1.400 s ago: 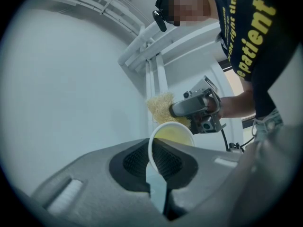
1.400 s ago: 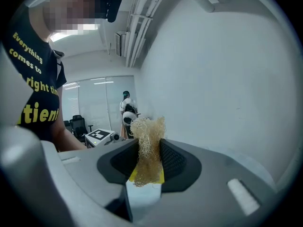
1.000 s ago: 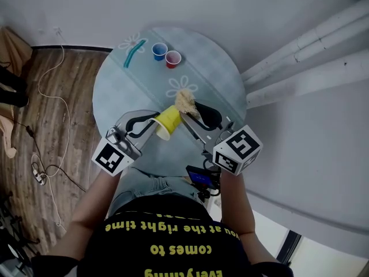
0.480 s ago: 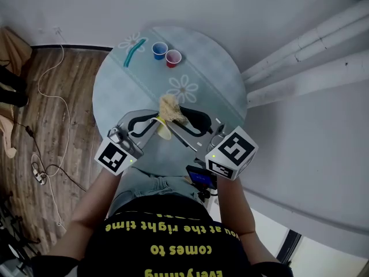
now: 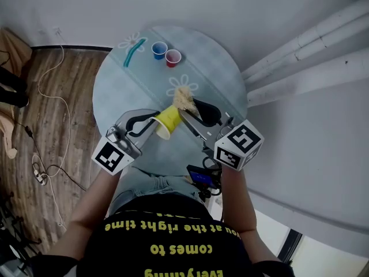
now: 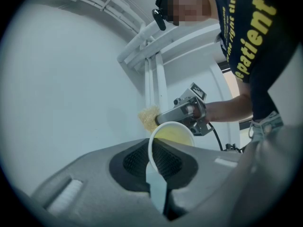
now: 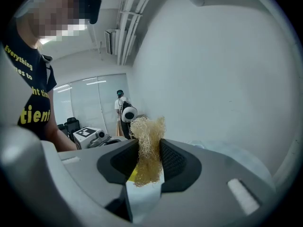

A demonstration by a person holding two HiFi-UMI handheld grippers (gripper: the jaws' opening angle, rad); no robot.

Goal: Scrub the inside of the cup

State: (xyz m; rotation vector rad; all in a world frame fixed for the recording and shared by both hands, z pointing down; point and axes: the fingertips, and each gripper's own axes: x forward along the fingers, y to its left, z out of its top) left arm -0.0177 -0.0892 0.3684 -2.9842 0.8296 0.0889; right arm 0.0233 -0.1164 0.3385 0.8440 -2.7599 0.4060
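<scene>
The person's black shirt (image 5: 167,235) reads in yellow "Everything comes to you at the right time". The plain yellow cup (image 5: 168,120) lies on its side above the round table's (image 5: 222,74) near edge. The left gripper (image 5: 153,122) pinches its wall. The right gripper (image 5: 193,107) clamps a straw-coloured scrubber (image 5: 184,99) at the cup's mouth.

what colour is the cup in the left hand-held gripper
Yellow. The cup shows best in the head view.
</scene>
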